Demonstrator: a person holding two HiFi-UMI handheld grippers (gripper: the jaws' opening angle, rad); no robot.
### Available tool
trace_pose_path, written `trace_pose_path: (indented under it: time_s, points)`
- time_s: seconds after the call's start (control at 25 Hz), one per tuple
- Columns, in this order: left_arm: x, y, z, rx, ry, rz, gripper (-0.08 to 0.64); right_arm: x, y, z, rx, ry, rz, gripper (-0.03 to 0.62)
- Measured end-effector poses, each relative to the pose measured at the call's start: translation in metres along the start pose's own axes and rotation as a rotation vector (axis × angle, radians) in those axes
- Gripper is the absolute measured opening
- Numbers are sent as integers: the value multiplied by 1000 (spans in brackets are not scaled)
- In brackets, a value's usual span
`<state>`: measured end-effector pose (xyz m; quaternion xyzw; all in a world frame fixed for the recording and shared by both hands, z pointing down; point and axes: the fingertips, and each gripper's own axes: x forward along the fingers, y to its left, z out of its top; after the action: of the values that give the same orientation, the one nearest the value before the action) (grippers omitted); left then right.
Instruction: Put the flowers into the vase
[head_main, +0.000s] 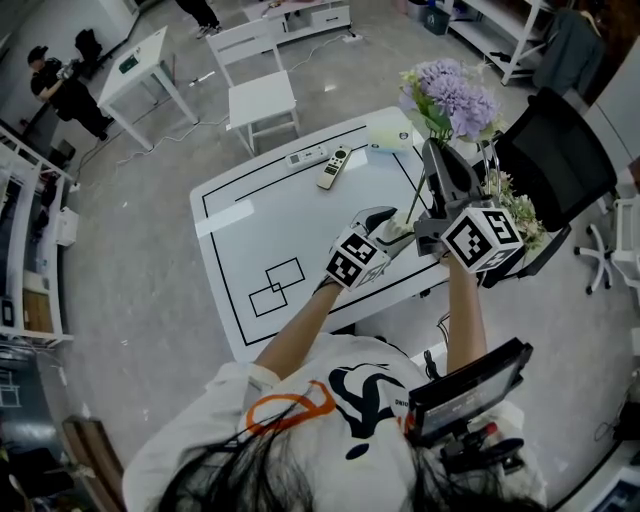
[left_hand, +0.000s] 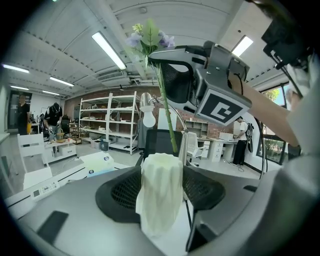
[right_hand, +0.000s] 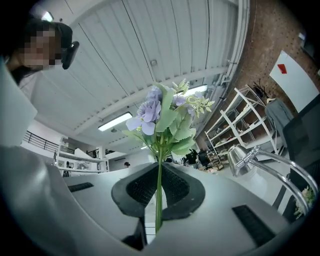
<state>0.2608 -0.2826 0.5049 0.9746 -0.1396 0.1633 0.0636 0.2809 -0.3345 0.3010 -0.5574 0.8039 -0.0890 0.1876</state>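
One vase (left_hand: 160, 195), left gripper (head_main: 388, 232); one flower sprig (right_hand: 162, 117), right gripper (right_hand: 159, 192).

Your head view is bright and evenly lit, with faint shadows and pale glare on the glossy floor (head_main: 150, 250); its corners curve and darken. Both gripper views bulge strongly inside a black rim. Long ceiling lamps (left_hand: 107, 50) blaze white overhead, and the flowers (left_hand: 150, 36) against them look soft and slightly blurred.
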Motion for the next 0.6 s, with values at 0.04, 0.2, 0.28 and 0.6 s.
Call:
trace_pose_path:
  time_s: [0.04,0.2,0.28,0.6]
  points:
    - [0,0,0,0,0,0,258,0,0,-1,-17,-11,4,18]
    - [1,1,0,-2,1,1,258,-4,-1,-13,-59,-24,23,18]
    - [1,0,0,-3,0,1,258,-8,-3,-22,-52,-14,23,18]
    - [1,-1,0,-6,-7,-1,258,-24,-5,-56,-53,45,7,18]
